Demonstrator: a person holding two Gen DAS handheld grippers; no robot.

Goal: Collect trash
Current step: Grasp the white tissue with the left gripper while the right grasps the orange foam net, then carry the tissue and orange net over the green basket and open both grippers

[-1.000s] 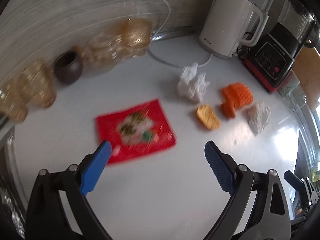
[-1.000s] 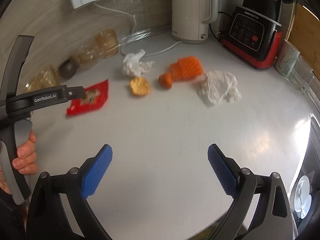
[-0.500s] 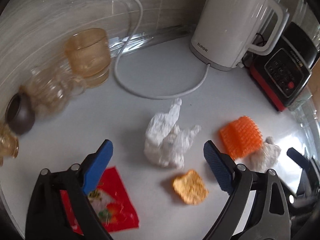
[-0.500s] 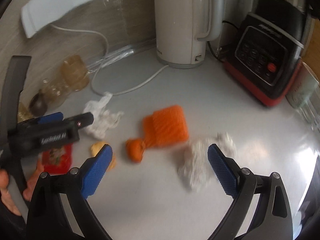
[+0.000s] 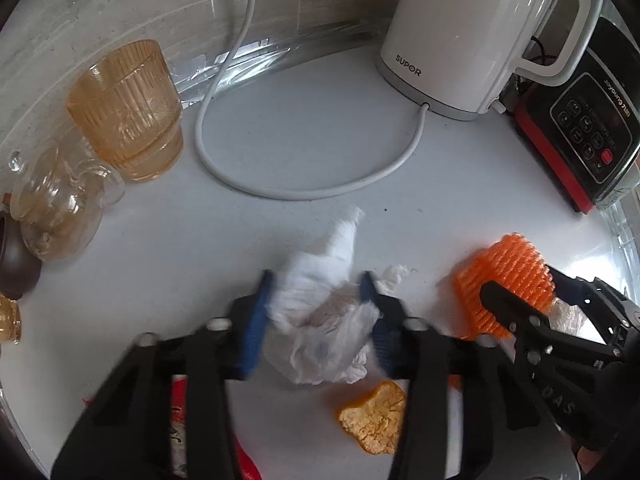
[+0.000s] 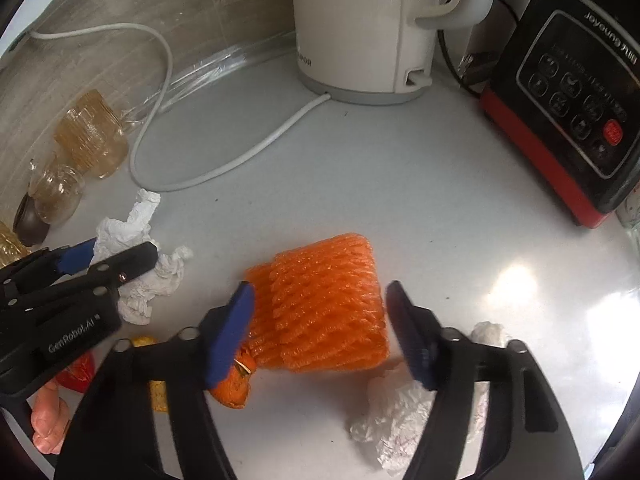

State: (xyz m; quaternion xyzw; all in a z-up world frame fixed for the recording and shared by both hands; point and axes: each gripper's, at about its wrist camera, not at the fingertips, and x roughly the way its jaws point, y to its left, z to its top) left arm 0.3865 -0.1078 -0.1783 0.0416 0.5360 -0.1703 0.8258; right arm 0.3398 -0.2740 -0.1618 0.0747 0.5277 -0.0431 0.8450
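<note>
On the white counter lies a crumpled white tissue (image 5: 320, 340). My left gripper (image 5: 316, 280) points down over it, its jaws closing, and both blue pads press on its sides. An orange foam net (image 6: 328, 320) sits between the closing jaws of my right gripper (image 6: 320, 286); the left pad touches it and the right pad stands a sliver off. An orange peel (image 6: 234, 388) pokes out under the net. A second white tissue (image 6: 404, 412) lies behind the right finger. A yellow peel piece (image 5: 374, 416) and a red wrapper (image 6: 76, 368) lie nearer me.
A white kettle (image 5: 460, 32) and its looping cord (image 5: 304, 192) stand at the back wall. A black-and-red blender base (image 5: 580, 128) is at the right. An amber glass (image 5: 128, 108), a glass teapot (image 5: 56, 208) and a dark cup (image 5: 12, 264) line the left.
Both grippers moved forward and down across the counter. The left jaws narrowed onto the white tissue, and the right jaws narrowed around the orange foam net.
</note>
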